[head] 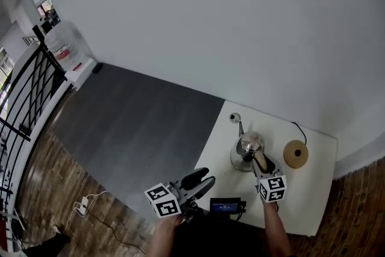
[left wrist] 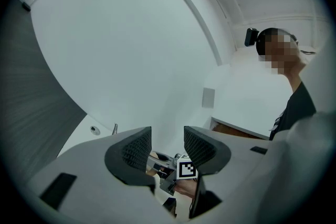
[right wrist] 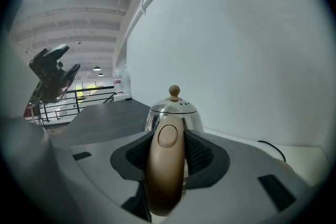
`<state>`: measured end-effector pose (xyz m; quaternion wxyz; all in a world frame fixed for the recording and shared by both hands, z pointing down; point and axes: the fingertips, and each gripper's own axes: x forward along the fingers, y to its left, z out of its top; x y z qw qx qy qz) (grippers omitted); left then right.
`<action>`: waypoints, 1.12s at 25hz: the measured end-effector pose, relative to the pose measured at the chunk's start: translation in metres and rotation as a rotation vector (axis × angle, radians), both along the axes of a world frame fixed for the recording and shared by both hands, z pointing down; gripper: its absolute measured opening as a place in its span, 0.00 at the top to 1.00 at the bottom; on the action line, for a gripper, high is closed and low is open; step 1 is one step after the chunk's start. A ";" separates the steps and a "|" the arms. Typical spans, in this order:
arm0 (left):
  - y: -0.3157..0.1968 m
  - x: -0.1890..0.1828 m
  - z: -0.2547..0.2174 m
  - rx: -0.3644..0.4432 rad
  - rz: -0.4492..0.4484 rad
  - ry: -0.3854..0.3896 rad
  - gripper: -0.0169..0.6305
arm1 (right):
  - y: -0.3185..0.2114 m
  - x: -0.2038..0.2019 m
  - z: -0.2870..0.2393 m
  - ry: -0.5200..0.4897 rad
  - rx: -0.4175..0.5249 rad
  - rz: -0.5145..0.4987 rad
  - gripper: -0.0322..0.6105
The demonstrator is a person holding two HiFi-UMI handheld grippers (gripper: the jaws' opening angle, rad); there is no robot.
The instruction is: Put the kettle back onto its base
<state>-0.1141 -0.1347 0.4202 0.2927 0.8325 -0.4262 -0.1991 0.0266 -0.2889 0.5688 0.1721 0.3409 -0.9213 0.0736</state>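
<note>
A shiny steel kettle (head: 245, 148) with a tan handle and a tan lid knob stands on the white table (head: 313, 201). Its thin spout points toward the far edge. My right gripper (head: 260, 162) is shut on the tan handle (right wrist: 167, 165), with the kettle body (right wrist: 176, 112) just beyond the jaws. The round tan base (head: 296, 154) lies to the kettle's right, apart from it, with a black cord running off behind it. My left gripper (head: 202, 180) hovers open at the table's near left edge with nothing between its jaws (left wrist: 167, 147).
A small round object (head: 234, 118) sits near the table's far left corner. A dark device with a blue screen (head: 225, 206) is at the front edge. Grey floor (head: 138, 129) lies left of the table, a white wall behind, and a black railing (head: 27, 99) at far left.
</note>
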 end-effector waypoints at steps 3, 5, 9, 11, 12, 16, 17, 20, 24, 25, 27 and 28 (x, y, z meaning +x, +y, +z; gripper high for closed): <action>0.000 0.001 -0.004 0.010 0.008 0.002 0.67 | -0.003 0.005 -0.010 -0.013 0.008 0.016 0.71; 0.000 0.001 -0.006 0.016 0.019 0.004 0.67 | -0.004 0.009 -0.016 -0.028 0.011 0.034 0.71; -0.002 0.003 -0.005 0.016 0.024 0.007 0.67 | -0.005 0.020 -0.023 -0.058 0.000 0.063 0.71; -0.007 0.008 -0.004 0.015 0.037 0.007 0.67 | -0.008 0.030 -0.026 -0.060 0.004 0.082 0.71; -0.010 0.010 -0.004 0.015 0.045 0.005 0.67 | -0.010 0.035 -0.028 -0.063 0.008 0.093 0.71; -0.019 0.021 -0.004 0.014 0.078 0.007 0.67 | -0.013 0.056 -0.034 -0.066 0.018 0.135 0.71; -0.021 0.026 -0.005 0.016 0.087 0.009 0.67 | -0.014 0.063 -0.035 -0.065 0.019 0.145 0.71; -0.028 0.035 -0.009 0.027 0.115 0.009 0.67 | -0.017 0.078 -0.038 -0.072 0.025 0.176 0.71; -0.031 0.047 -0.008 0.021 0.143 0.014 0.67 | -0.016 0.097 -0.040 -0.066 0.026 0.206 0.71; -0.032 0.050 -0.008 0.019 0.151 0.014 0.67 | -0.017 0.102 -0.042 -0.065 0.028 0.215 0.71; -0.036 0.053 -0.007 0.016 0.164 0.009 0.67 | -0.020 0.110 -0.044 -0.068 0.035 0.230 0.71; -0.038 0.055 -0.007 0.015 0.169 0.008 0.67 | -0.021 0.114 -0.045 -0.070 0.037 0.237 0.71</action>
